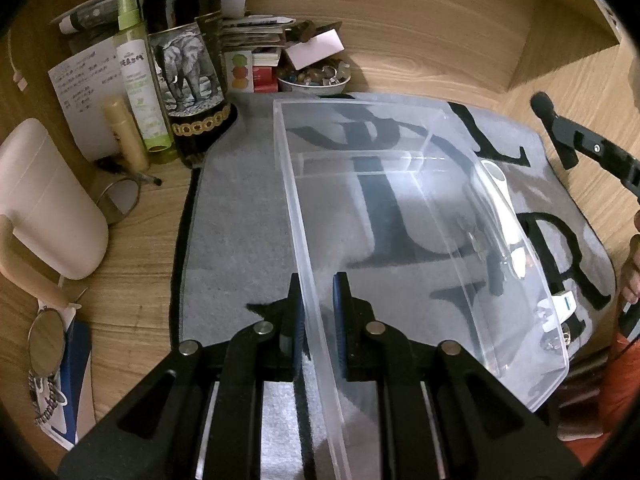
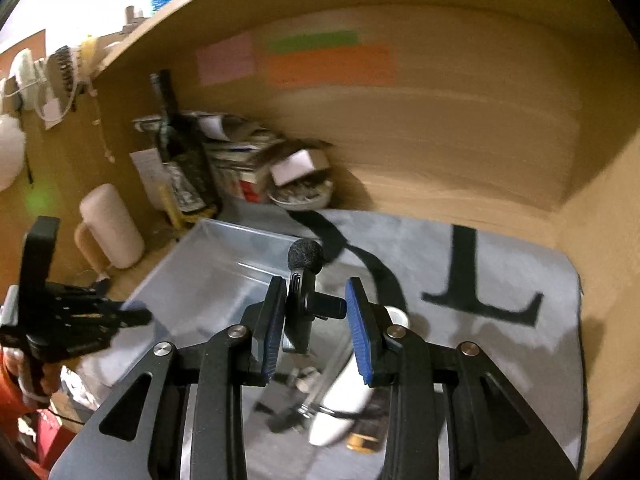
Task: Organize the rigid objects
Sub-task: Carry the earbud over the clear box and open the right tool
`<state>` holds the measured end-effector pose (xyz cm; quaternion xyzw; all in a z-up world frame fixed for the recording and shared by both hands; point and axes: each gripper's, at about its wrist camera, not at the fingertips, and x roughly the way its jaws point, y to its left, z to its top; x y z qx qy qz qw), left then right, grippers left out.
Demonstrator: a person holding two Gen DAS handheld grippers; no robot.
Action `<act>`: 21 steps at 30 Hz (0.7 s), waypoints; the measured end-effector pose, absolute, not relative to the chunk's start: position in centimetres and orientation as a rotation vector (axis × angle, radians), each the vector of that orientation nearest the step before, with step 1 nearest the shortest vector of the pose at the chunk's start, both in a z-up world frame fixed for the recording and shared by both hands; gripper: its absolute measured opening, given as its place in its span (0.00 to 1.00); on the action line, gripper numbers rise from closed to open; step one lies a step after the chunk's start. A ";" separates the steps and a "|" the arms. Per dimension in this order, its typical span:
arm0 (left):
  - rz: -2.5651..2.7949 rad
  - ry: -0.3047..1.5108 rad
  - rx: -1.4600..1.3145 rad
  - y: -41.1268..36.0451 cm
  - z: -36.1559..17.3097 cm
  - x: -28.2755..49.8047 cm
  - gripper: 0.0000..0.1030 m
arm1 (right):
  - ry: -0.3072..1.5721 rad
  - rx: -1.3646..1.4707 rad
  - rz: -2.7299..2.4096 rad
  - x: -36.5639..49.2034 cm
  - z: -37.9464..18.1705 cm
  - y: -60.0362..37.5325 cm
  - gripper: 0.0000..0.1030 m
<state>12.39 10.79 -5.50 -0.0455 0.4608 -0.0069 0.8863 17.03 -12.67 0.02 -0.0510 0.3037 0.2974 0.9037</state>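
A wooden desk is carrying a grey lettered mat at centre; bottles, a cream jug are crowding upper left.

The left claw points steeply down with its jaws clamped near shut on a thin clear wall. The right claw angles down more gently, its pads gripping a small black microphone upright between them.

A dark bottle with an elephant label stands beside a green spray bottle. A cream jug sits left. A bowl sits behind, on the wooden surface.
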 end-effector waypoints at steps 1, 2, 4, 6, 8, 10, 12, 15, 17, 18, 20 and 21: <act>-0.013 0.957 -0.094 10.8 -5.5 12.4 0.13 | 0.627 -0.113 0.628 17.0 0.1 -12.1 0.27; -0.013 0.956 -0.094 10.8 -5.5 12.4 0.13 | 0.627 -0.121 0.639 17.0 0.1 -11.7 0.27; -0.013 0.953 -0.096 10.7 -5.5 12.4 0.13 | 0.633 -0.139 0.661 17.0 -0.1 -10.6 0.27; -0.012 0.950 -0.099 10.7 -5.6 12.3 0.13 | 0.641 -0.157 0.680 17.0 -0.3 -9.6 0.27; -0.012 0.949 -0.101 10.8 -5.6 12.3 0.13 | 0.653 -0.174 0.702 17.0 -0.5 -8.4 0.27; -0.014 0.949 -0.105 10.8 -5.6 12.4 0.13 | 0.668 -0.200 0.727 17.1 -1.0 -7.1 0.27; -0.018 0.950 -0.106 10.9 -5.6 12.4 0.13 | 0.689 -0.225 0.748 17.2 -1.5 -6.1 0.27; -0.019 0.950 -0.103 10.9 -5.6 12.4 0.13 | 0.722 -0.267 0.772 17.3 -2.3 -4.5 0.27; -0.020 0.949 -0.101 10.8 -5.7 12.4 0.13 | 0.746 -0.304 0.783 17.4 -3.1 -3.5 0.27; -0.020 0.949 -0.101 10.8 -5.7 12.4 0.13 | 0.759 -0.320 0.785 17.5 -3.5 -3.0 0.27; -0.019 0.949 -0.102 10.8 -5.7 12.4 0.13 | 0.789 -0.352 0.792 17.7 -4.5 -2.1 0.27; -0.020 0.949 -0.103 10.8 -5.7 12.4 0.13 | 0.802 -0.364 0.797 17.8 -4.8 -1.8 0.27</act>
